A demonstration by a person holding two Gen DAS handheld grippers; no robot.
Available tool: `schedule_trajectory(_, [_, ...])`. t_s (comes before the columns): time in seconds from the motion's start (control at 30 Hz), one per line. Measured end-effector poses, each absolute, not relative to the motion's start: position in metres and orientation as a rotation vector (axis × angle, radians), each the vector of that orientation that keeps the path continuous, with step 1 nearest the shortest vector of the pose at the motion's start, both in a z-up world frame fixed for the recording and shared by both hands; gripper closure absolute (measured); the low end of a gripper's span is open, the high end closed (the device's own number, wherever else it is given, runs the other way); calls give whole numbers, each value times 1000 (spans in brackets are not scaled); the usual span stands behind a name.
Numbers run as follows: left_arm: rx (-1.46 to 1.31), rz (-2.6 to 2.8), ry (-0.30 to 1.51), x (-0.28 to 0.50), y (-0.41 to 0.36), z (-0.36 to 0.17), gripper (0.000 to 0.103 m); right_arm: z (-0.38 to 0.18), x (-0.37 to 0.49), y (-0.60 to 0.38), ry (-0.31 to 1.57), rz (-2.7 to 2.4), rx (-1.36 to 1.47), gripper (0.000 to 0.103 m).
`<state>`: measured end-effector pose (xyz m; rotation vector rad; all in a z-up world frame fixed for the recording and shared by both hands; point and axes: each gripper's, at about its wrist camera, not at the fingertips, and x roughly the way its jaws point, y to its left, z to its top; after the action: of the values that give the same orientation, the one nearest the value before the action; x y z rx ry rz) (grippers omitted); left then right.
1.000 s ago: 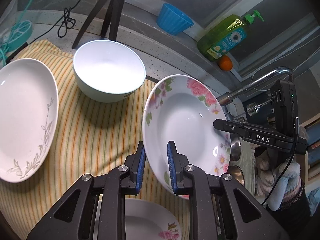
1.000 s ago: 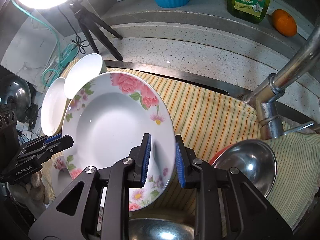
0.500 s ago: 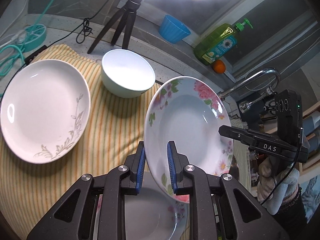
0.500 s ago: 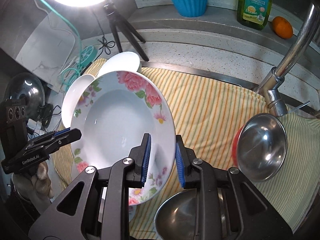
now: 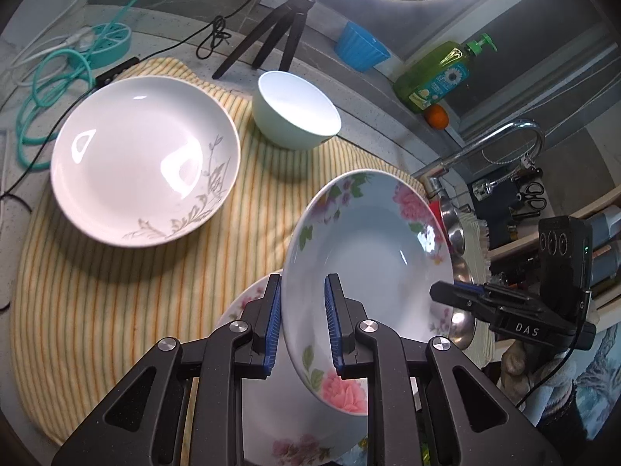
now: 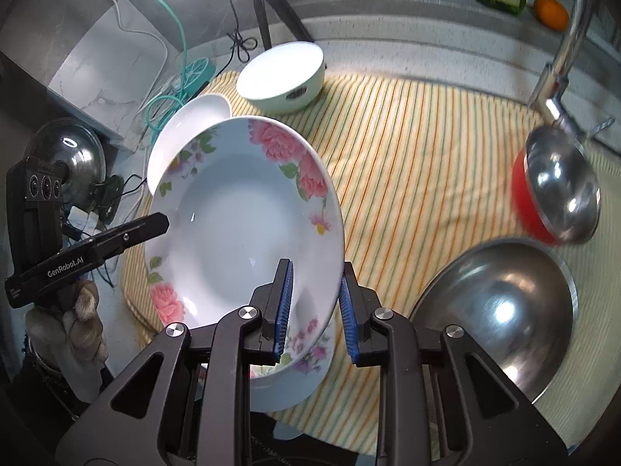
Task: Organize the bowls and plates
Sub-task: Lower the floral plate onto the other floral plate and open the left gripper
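A floral plate (image 5: 368, 248) (image 6: 240, 225) hangs tilted above the striped cloth (image 5: 116, 291). My left gripper (image 5: 303, 279) is shut on its left rim and my right gripper (image 6: 315, 266) is shut on its right rim. Directly beneath it a second floral plate (image 5: 248, 306) (image 6: 306, 353) lies on the cloth, mostly hidden. A white plate with a grey leaf pattern (image 5: 143, 159) (image 6: 190, 124) rests at the far left. A pale bowl (image 5: 295, 112) (image 6: 283, 77) stands behind it.
A large steel bowl (image 6: 500, 310) and a smaller steel bowl nested in a red one (image 6: 562, 190) sit to the right by the faucet (image 6: 562, 62). A tripod (image 5: 279, 35), a blue cup (image 5: 361, 48), a soap bottle (image 5: 438, 77) and cables line the back.
Both grippers have carried the floral plate back from the pale bowl toward the near edge of the cloth, over the second floral plate. Their hold on the plate is the same.
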<state>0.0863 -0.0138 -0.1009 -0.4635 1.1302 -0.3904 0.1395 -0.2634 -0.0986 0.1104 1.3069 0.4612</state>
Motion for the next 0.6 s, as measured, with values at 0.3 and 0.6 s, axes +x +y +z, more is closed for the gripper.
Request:
schedule_trajectory(0.3, [-449,-375,1178,65,-3,-116,85,-130,103,-253,1390,471,146,78])
schedule_trajectory(0.6, [-431,-366,1218,56,-6,-133,85,-148,93,-249,1424,451,132,78])
